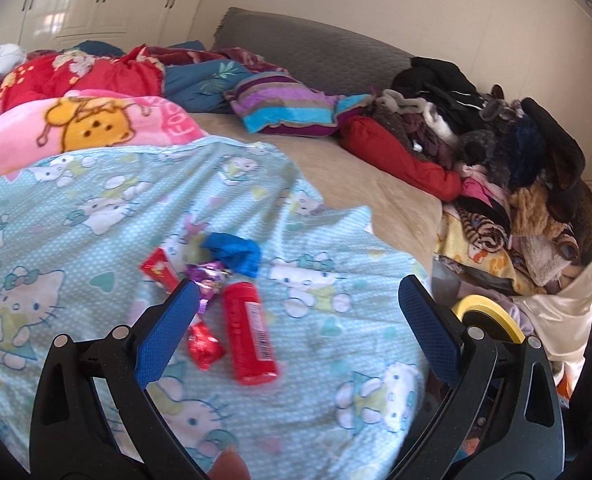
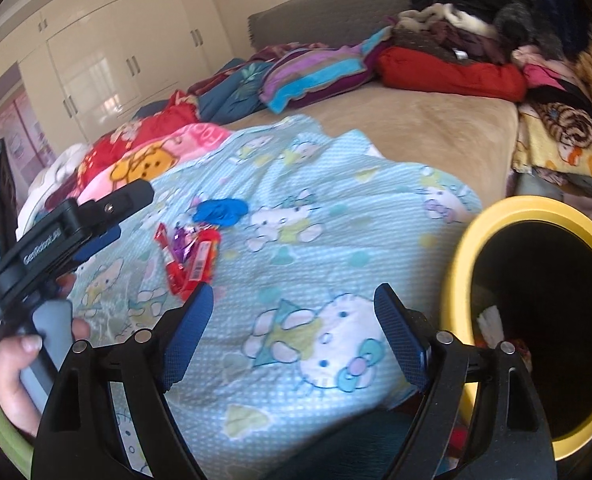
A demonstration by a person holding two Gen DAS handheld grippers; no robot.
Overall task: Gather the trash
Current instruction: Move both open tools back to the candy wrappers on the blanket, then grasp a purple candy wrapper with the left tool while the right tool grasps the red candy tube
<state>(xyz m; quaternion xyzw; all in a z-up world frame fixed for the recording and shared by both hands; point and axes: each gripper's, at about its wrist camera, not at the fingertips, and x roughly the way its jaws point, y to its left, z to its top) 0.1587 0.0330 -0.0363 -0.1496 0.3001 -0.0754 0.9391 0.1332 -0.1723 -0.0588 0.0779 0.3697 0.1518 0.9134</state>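
Observation:
Trash lies in a small heap on the light blue cartoon-cat blanket (image 1: 96, 208): a red tube-shaped packet (image 1: 250, 336), a crumpled blue wrapper (image 1: 234, 252), a purple foil wrapper (image 1: 210, 280), a flat red wrapper (image 1: 158, 270) and a small red foil piece (image 1: 204, 346). My left gripper (image 1: 297, 296) stands open just short of the heap, its left finger beside the purple wrapper, nothing between the pads. The right wrist view shows the same heap (image 2: 192, 256) ahead left. My right gripper (image 2: 294, 300) is open and empty over the blanket. A yellow-rimmed bin (image 2: 461, 264) stands at the right.
A person's hand (image 2: 16, 376) holds the left gripper's handle at the left edge. Pillows and folded blankets (image 1: 288, 108) lie at the head of the bed. A tall pile of clothes (image 1: 507, 152) fills the right side. White wardrobes (image 2: 108, 48) line the far wall.

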